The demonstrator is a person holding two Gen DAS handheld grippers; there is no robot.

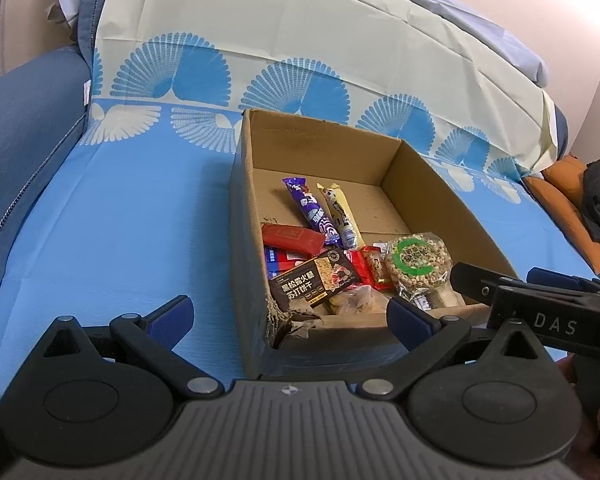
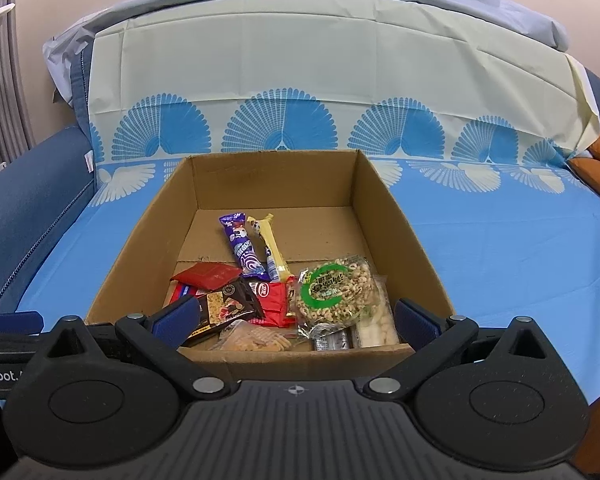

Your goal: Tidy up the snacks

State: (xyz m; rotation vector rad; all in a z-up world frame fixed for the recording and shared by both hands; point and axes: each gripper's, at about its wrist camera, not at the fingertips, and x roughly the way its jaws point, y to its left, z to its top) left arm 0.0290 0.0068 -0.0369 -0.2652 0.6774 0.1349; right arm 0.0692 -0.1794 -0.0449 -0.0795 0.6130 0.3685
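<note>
Several snacks fill the near end of the cardboard box [image 2: 400, 216] ahead of both claws: purple bar [image 2: 242, 248], yellow bar [image 2: 272, 252], red packet [image 2: 206, 274], cereal-ring bag [image 2: 334, 294]. Left gripper [image 1: 290, 314] and right gripper [image 2: 290, 320] are spread, holding nothing.

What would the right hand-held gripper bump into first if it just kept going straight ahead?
Probably the near wall of the cardboard box, just ahead of the open right hand-held gripper; slightly higher, it would meet the cereal packet.
</note>
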